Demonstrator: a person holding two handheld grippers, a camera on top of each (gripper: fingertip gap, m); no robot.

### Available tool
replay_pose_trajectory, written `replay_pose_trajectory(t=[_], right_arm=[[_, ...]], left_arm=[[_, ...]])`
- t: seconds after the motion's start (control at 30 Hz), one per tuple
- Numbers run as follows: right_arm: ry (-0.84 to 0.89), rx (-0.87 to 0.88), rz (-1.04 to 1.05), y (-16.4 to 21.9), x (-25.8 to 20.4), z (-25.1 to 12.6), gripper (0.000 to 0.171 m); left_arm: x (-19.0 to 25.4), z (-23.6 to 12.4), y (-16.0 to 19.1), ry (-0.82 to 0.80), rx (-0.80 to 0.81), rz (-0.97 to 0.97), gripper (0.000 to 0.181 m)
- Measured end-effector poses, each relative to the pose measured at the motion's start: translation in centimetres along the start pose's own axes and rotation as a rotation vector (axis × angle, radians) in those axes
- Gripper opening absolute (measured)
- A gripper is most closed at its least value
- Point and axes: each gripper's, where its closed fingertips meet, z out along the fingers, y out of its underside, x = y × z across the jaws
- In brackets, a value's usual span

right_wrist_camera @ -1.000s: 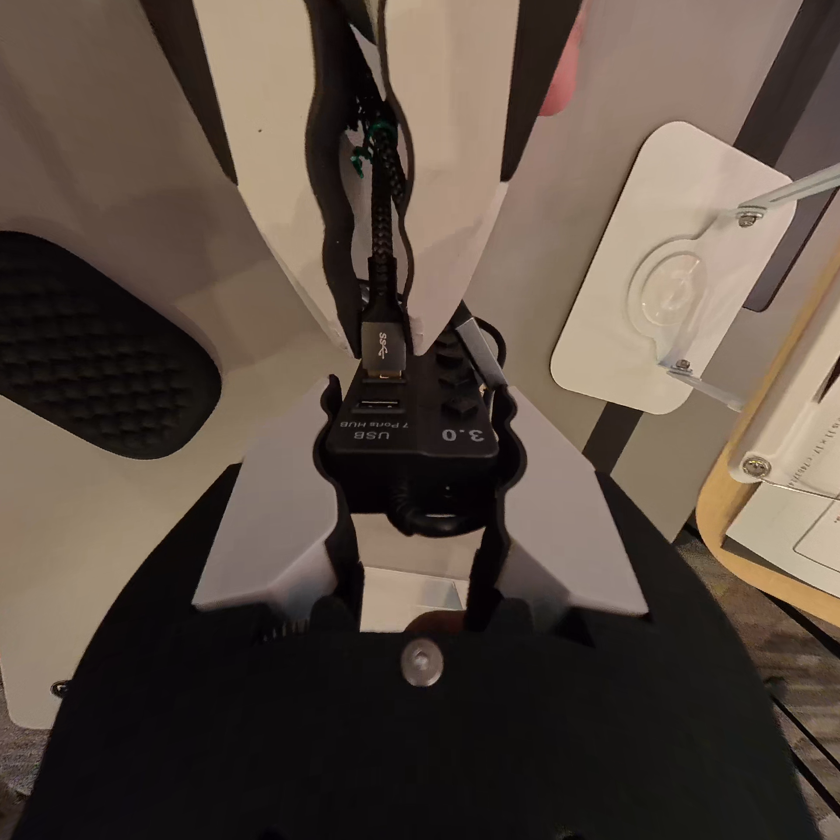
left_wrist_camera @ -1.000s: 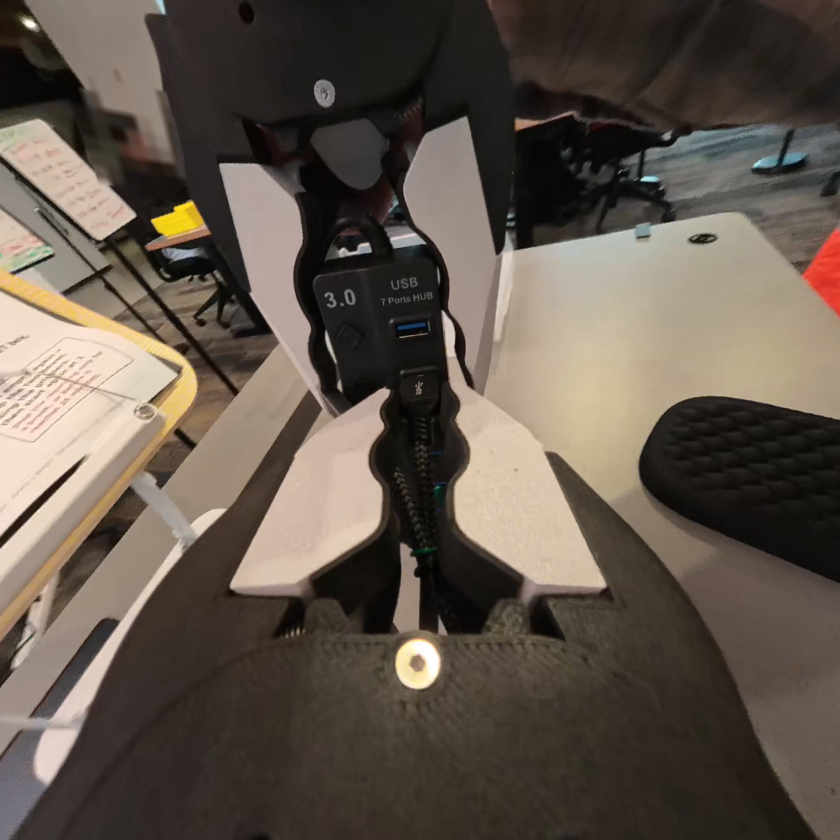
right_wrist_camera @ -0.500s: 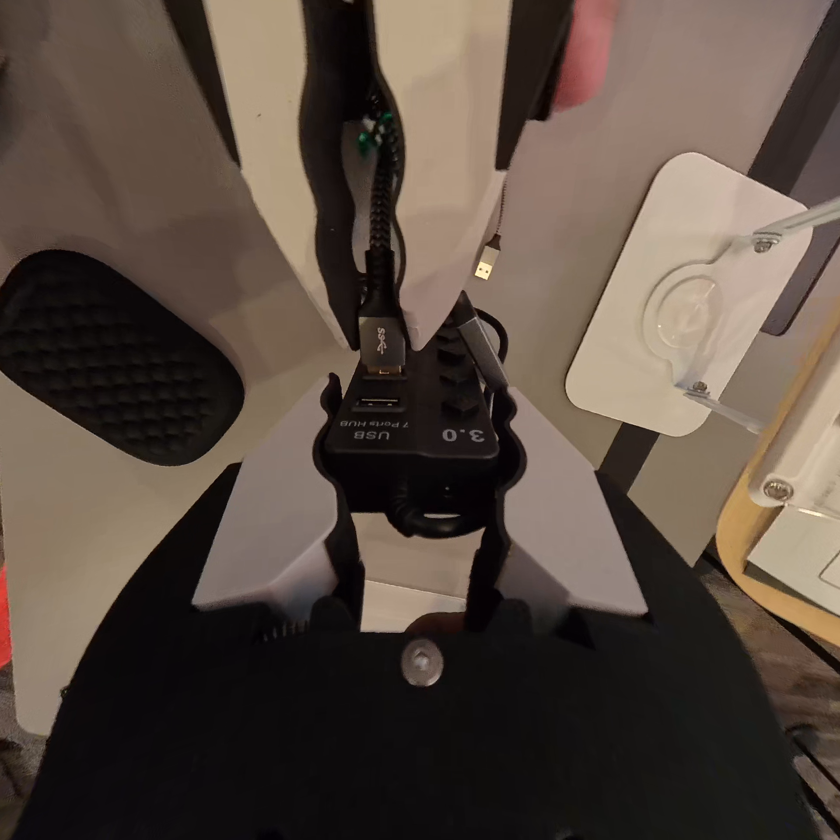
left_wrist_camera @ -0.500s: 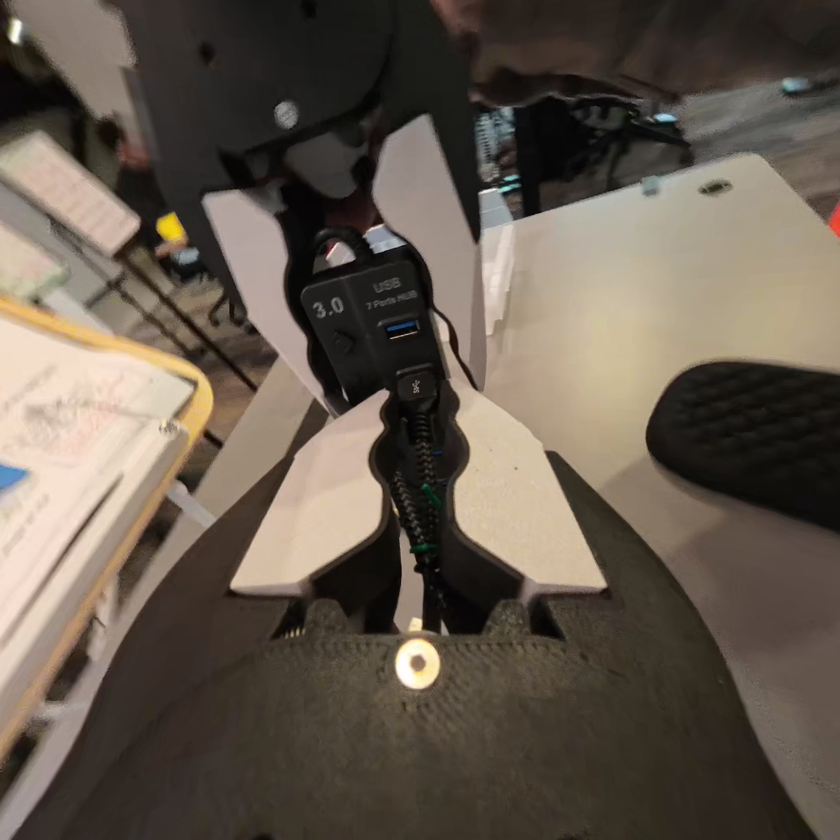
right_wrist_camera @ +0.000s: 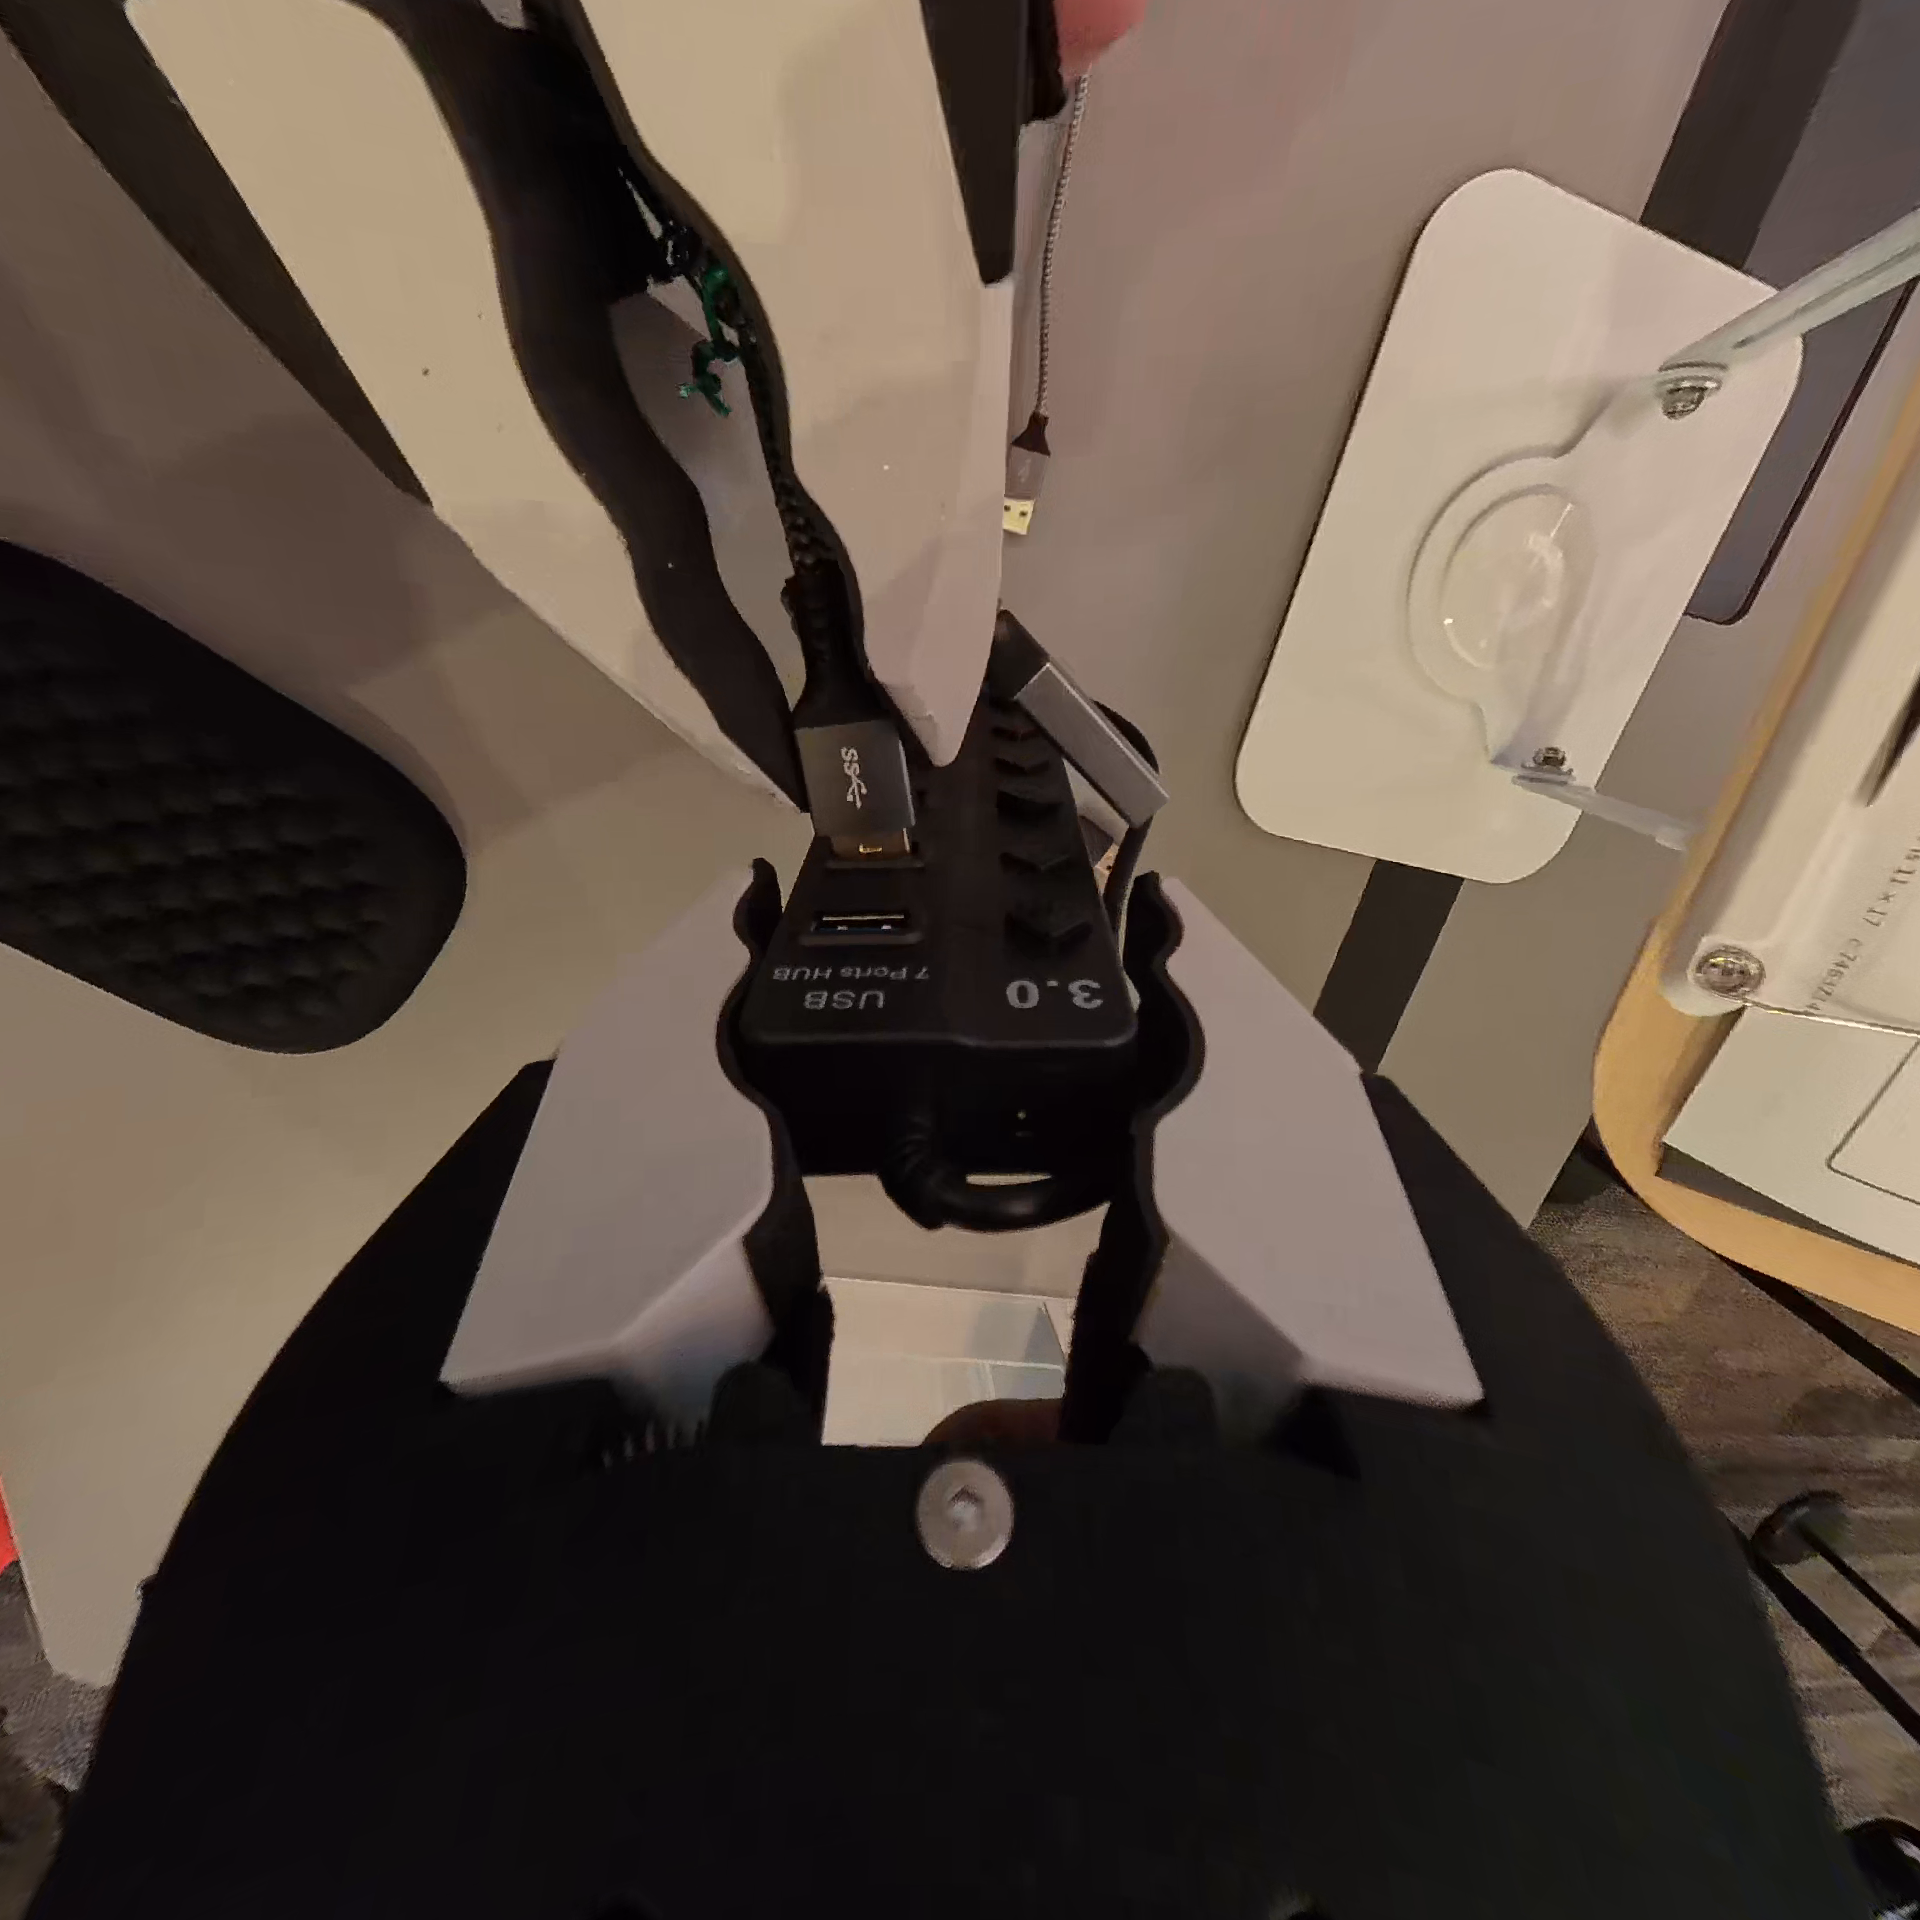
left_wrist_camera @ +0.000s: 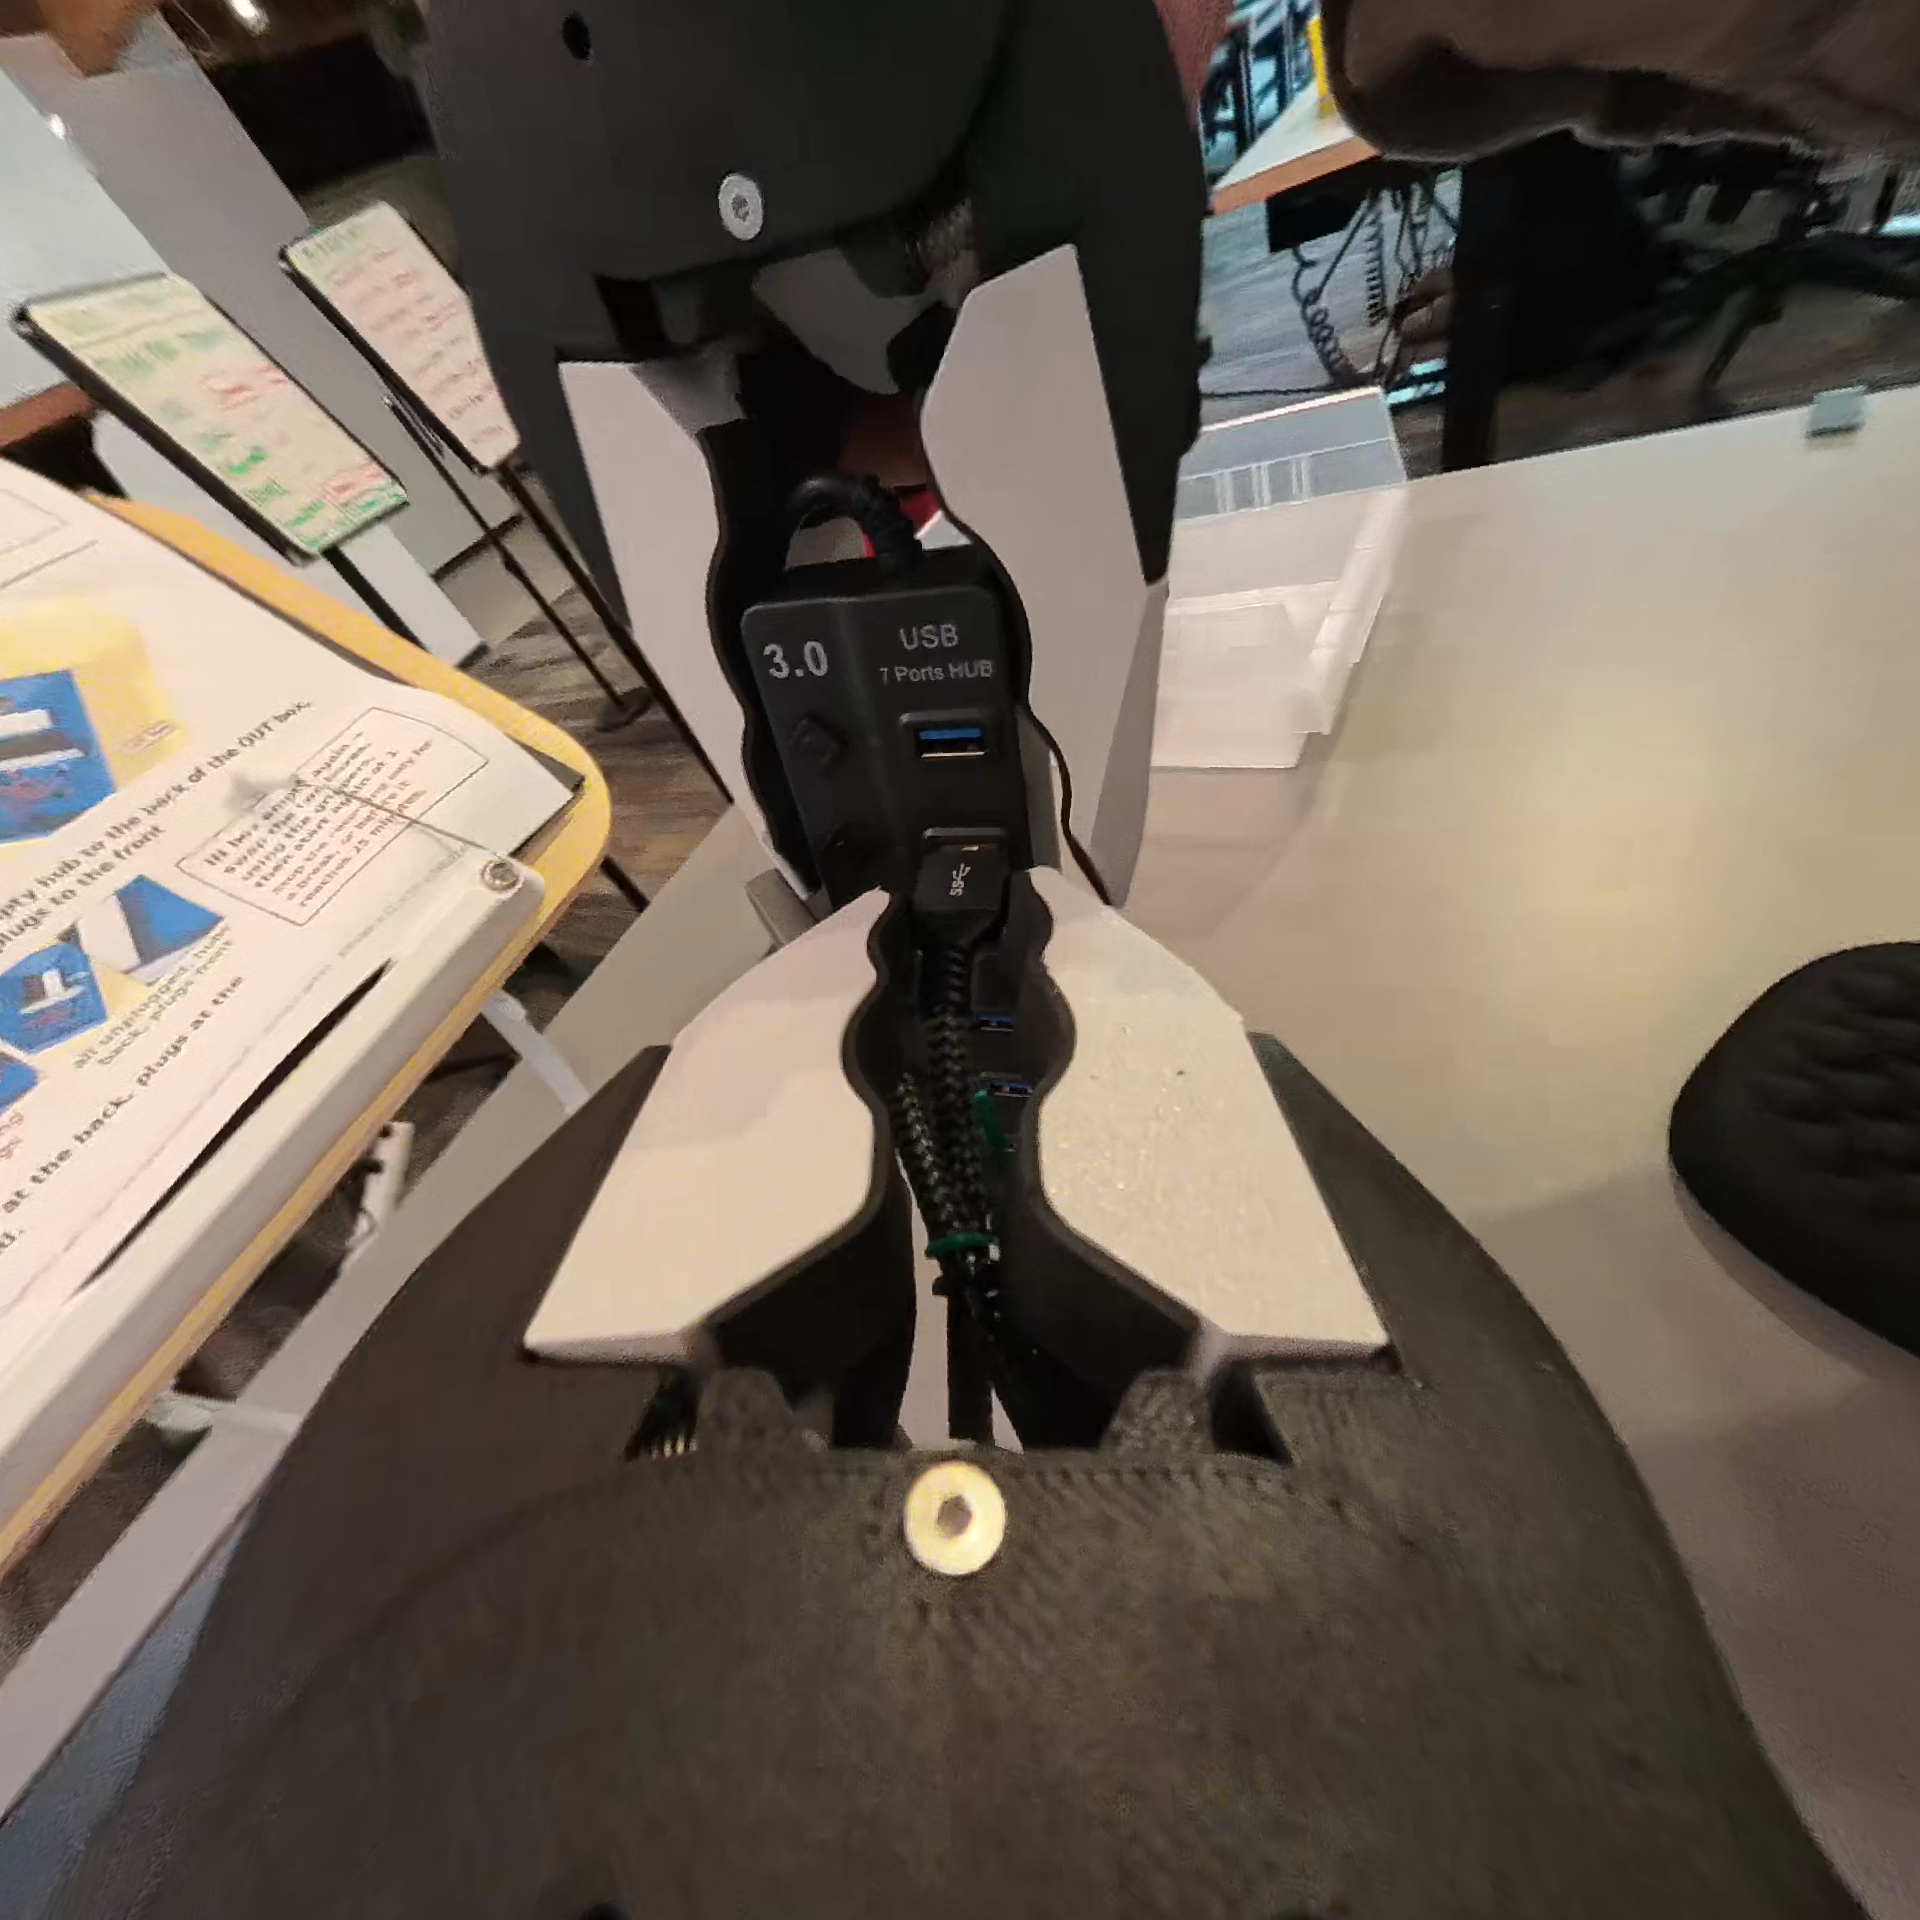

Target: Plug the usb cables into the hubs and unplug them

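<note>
My right gripper (right_wrist_camera: 951, 904) is shut on a black USB hub (right_wrist_camera: 940, 987) and holds it by its sides. The hub also shows in the left wrist view (left_wrist_camera: 883, 707), with the right gripper (left_wrist_camera: 883, 831) behind it. My left gripper (left_wrist_camera: 961, 920) is shut on a black braided USB cable (left_wrist_camera: 940, 1091) just behind its dark grey plug (left_wrist_camera: 961, 873). The plug (right_wrist_camera: 852, 774) sits partly in the hub's second port. It leans, and a strip of its gold metal tip shows. The first port (right_wrist_camera: 860, 923) is empty. The left gripper's fingers (right_wrist_camera: 925, 468) reach down from above.
A second grey plug (right_wrist_camera: 1086, 727) lies across the hub's far side, and a small connector (right_wrist_camera: 1023, 499) dangles above it. A black padded rest (left_wrist_camera: 1808, 1143) lies on the white table (left_wrist_camera: 1558, 727). An instruction sheet on a wooden board (left_wrist_camera: 208, 883) is at the left. A white plate (right_wrist_camera: 1507, 571) carries a clear bracket. Left and right tips are no more than a few centimetres apart.
Both grippers have shifted together and kept their grasps. The plug stays at the second port but now leans sideways. The small dangling connector has come into view.
</note>
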Motion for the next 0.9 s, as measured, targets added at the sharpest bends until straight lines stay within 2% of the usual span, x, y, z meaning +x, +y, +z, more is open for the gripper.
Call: replay_pose_trajectory(t=[0.07,0.17,0.33,0.4,0.63,0.73,0.9], right_arm=[[-0.014,0.001,-0.004,0.0,-0.4,0.0,0.066],[-0.053,0.03,-0.038,-0.9,-1.6,-0.3,0.066],[-0.089,0.004,-0.084,-2.1,-2.9,0.2,0.066],[-0.06,0.005,-0.075,-2.0,-2.1,0.0,0.066],[0.01,-0.013,-0.007,0.0,0.2,-0.4,0.065],[-0.006,-0.01,-0.018,0.1,-0.3,-0.3,0.065],[-0.044,0.028,-0.053,-1.1,-1.7,-0.8,0.066]], left_arm=[[0.3,0.0,0.0,0.033,0.001,-0.009,0.017],[1.2,-1.2,-0.7,0.171,0.104,0.073,0.017],[2.1,-3.0,-0.3,0.361,0.159,0.055,0.017],[1.3,-2.4,-0.2,0.324,0.152,0.026,0.017],[-0.3,-0.2,-0.3,-0.011,0.024,0.054,0.017],[0.3,-0.3,-0.6,0.013,0.028,0.064,0.017],[1.2,-1.8,-1.4,0.243,0.189,-0.008,0.016]])
